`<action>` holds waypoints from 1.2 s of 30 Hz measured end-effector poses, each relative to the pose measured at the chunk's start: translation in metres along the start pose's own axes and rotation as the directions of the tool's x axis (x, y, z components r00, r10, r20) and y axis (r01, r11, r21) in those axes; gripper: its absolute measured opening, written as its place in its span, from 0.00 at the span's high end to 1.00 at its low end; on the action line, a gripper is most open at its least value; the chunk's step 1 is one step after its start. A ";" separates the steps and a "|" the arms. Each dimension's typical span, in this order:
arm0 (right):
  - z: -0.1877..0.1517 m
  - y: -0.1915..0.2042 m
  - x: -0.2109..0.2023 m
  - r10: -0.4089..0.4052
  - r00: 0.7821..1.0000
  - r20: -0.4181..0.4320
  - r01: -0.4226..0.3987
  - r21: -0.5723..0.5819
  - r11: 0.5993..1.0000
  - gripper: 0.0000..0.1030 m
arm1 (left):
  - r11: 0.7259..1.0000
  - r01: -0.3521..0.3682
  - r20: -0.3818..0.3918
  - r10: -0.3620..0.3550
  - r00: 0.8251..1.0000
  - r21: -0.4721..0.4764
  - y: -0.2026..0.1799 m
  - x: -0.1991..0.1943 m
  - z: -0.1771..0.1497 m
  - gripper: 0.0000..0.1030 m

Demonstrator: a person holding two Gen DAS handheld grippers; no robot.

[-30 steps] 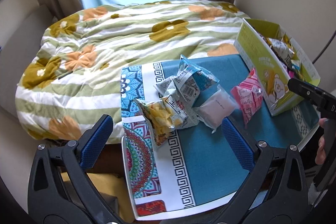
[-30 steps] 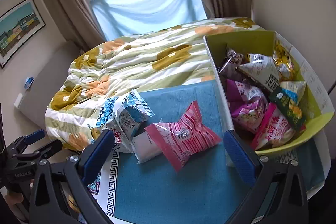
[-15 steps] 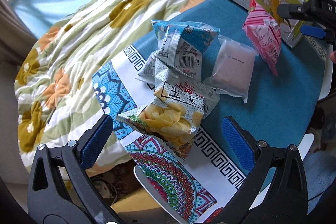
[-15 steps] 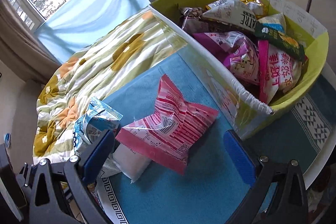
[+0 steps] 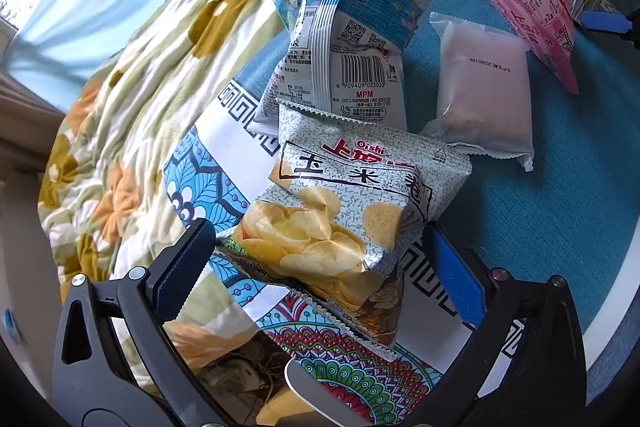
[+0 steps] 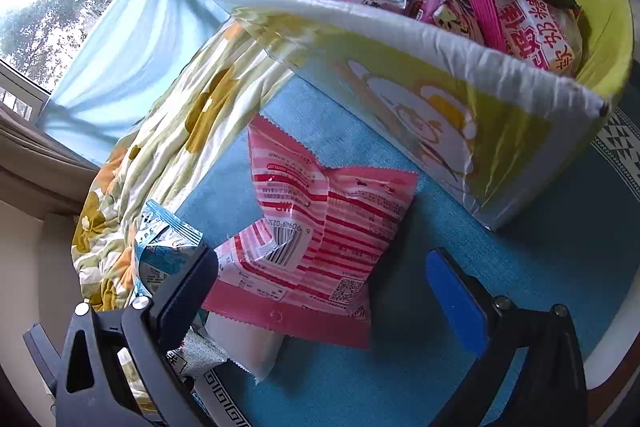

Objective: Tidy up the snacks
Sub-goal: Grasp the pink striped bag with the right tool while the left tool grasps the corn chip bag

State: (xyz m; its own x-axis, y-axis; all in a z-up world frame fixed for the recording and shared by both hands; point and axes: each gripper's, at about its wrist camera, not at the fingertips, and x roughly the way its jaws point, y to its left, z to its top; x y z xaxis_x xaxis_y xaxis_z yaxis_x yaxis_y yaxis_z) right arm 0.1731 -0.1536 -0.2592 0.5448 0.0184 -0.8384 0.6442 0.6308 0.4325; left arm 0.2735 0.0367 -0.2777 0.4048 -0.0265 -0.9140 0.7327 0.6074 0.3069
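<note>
My left gripper (image 5: 320,263) is open, its fingers on either side of the near end of a grey Oishi chip bag (image 5: 352,211) on the table. Behind the chip bag lie a blue-and-white snack bag (image 5: 348,47) and a pale pink pouch (image 5: 484,91). My right gripper (image 6: 320,291) is open around the lower part of a pink striped snack bag (image 6: 316,223), which also shows in the left wrist view (image 5: 532,7). A yellow-green box (image 6: 440,107) full of snack packs stands just behind the pink striped bag.
The table has a teal cloth (image 5: 540,227) with a patterned border (image 5: 352,371). A floral quilt (image 5: 152,75) covers a bed beyond the table's far edge. The table's right edge (image 6: 612,343) is close to my right gripper.
Both grippers have come down and forward. The left one now straddles the chip bag; the right one now straddles the pink striped bag. Both stay open.
</note>
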 end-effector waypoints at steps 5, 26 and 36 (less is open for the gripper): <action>0.001 -0.001 0.002 0.000 1.000 0.010 0.000 0.022 1.000 0.00 | 0.999 -0.004 0.009 0.004 1.000 0.044 0.000 0.001 0.002 0.02; 0.000 -0.016 0.012 0.002 1.000 0.014 -0.004 0.146 0.989 0.00 | 0.968 -0.062 0.061 0.048 0.997 0.245 -0.015 -0.012 -0.002 0.44; -0.002 -0.006 0.019 -0.014 1.000 0.021 0.011 0.123 0.992 0.10 | 0.972 -0.064 0.057 0.053 0.997 0.226 -0.015 -0.015 -0.005 0.46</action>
State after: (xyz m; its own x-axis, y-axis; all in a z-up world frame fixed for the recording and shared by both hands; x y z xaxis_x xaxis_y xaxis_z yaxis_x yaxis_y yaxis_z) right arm 0.1785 -0.1550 -0.2787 0.5470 -0.0068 -0.8371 0.7115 0.5306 0.4607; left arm 0.2540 0.0320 -0.2693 0.4733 -0.0397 -0.8800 0.8097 0.4130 0.4169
